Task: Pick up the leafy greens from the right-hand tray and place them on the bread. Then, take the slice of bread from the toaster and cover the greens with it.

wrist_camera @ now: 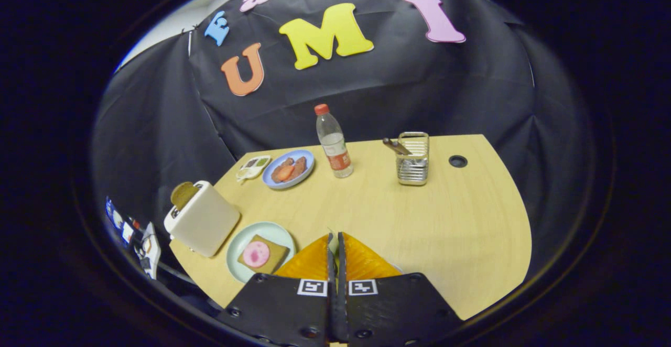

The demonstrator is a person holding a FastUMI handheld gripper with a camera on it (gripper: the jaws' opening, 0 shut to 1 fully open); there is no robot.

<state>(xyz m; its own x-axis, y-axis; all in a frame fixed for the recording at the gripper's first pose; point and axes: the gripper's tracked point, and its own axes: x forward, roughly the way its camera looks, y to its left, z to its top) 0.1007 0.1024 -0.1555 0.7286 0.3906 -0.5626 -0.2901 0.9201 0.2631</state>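
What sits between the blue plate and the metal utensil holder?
Gripper view: a clear plastic bottle with a red cap stands between the blue plate and metal utensil holder.

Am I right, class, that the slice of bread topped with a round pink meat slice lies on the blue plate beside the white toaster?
Not quite: the bread with the pink meat slice lies on a pale green plate, not blue, beside the white toaster. The gripper view shows it.

Fisheye atop hand-held gripper point(335, 238), overlooking table point(461, 231).
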